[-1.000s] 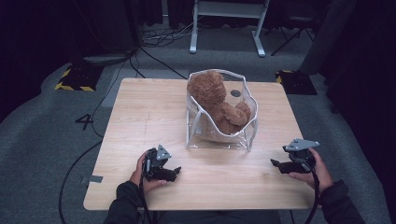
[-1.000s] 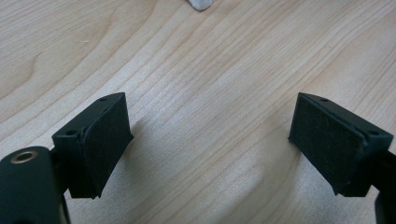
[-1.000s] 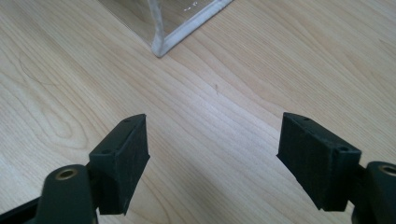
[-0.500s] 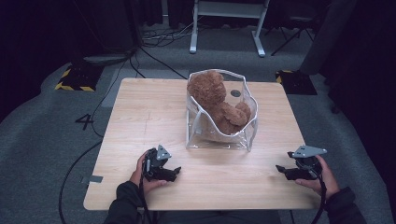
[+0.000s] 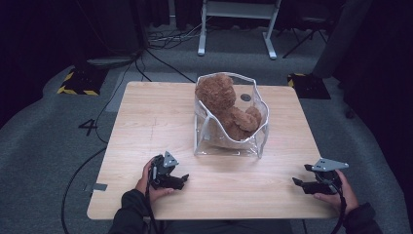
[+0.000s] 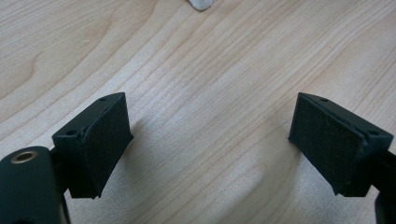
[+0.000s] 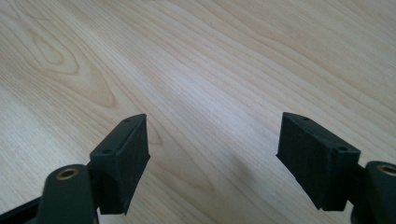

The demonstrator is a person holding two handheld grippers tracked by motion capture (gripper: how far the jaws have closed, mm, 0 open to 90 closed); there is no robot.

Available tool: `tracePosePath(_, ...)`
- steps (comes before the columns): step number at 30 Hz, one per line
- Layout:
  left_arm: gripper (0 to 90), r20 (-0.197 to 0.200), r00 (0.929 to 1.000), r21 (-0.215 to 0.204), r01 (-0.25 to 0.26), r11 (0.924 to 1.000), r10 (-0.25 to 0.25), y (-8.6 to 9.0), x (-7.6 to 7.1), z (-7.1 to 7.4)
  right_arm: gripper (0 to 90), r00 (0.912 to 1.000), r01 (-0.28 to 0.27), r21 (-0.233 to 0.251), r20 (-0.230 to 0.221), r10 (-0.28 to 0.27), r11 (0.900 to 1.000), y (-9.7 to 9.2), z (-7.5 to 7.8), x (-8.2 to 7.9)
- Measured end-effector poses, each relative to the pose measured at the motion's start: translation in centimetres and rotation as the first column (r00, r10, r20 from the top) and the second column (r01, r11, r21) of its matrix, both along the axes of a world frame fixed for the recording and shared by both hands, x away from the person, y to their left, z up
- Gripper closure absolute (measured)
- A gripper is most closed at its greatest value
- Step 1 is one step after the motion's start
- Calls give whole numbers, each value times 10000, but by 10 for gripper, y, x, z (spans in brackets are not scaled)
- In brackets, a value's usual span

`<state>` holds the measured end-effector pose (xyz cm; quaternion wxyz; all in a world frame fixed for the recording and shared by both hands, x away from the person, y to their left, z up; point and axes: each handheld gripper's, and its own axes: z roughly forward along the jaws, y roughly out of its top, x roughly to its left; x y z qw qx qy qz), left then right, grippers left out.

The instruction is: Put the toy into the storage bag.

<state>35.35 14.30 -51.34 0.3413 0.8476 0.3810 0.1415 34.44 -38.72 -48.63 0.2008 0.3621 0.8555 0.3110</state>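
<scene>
Teddy bear (image 5: 225, 105) sits in clear pouch (image 5: 229, 141), table (image 5: 146, 126) centre. Left gripper (image 5: 181, 180), right gripper (image 5: 298, 183) both agape, empty (near front edge). Approach pouch rim from opposite sides, pinch film not fur.

I see a pale wooden table (image 5: 160, 122) with a visible grain, standing on grey carpet. A clear plastic bag (image 5: 253, 139) with white edging stands on it a little toward one o'clock from the centre, mouth open upward. Just behind the bag, at about twelve o'clock, is a small dark round spot (image 5: 246, 97), perhaps a cable hole.
</scene>
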Motion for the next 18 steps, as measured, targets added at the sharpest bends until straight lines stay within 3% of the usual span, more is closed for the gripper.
tracePosePath(18,127,-12,10000,14,-3,10000,3,0,0,0,250,9996,291,422,-72,-288,9987,-22,-13,-11)
